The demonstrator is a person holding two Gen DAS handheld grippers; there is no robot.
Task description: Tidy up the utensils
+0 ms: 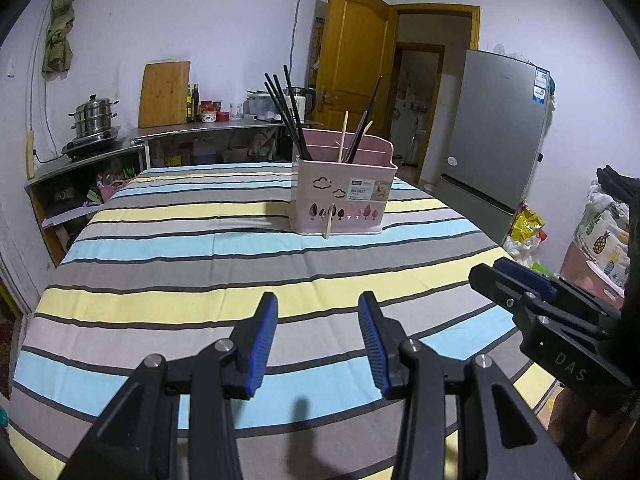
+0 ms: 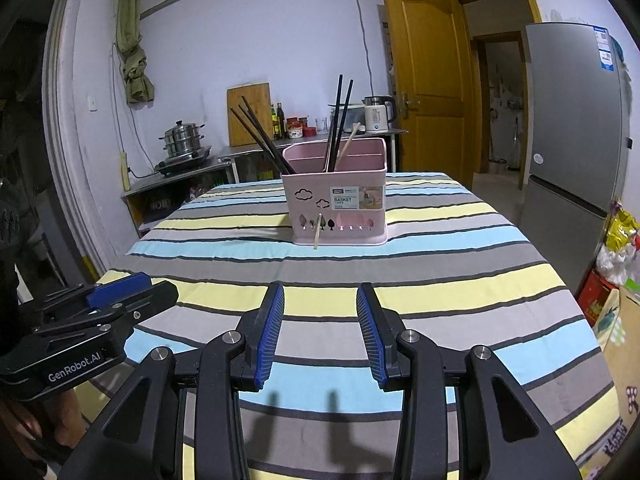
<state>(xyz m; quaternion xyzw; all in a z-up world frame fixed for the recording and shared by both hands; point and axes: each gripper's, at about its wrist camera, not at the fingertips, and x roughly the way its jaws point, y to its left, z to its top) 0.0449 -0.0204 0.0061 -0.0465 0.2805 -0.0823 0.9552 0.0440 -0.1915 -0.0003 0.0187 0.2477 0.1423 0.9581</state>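
Observation:
A pink utensil basket (image 1: 342,196) (image 2: 336,208) stands on the striped tablecloth (image 1: 200,248) (image 2: 440,272), far from both grippers. Black chopsticks (image 1: 288,112) (image 2: 262,138) lean in its left compartment. More black chopsticks (image 2: 340,120) and light wooden ones (image 1: 343,136) (image 2: 347,146) stand in the right one. A wooden stick (image 1: 328,220) (image 2: 317,232) pokes out through a cut-out in the basket's front. My left gripper (image 1: 318,304) is open and empty above the near cloth; it also shows in the right wrist view (image 2: 132,290). My right gripper (image 2: 320,294) is open and empty, and shows in the left wrist view (image 1: 492,272).
A steel counter (image 1: 160,136) (image 2: 192,168) with a steamer pot (image 1: 94,116), cutting board (image 2: 248,114), bottles and kettle (image 2: 378,114) runs behind the table. A grey fridge (image 1: 496,128) (image 2: 572,120) and an open wooden door (image 2: 424,72) stand to the right, with bags on the floor.

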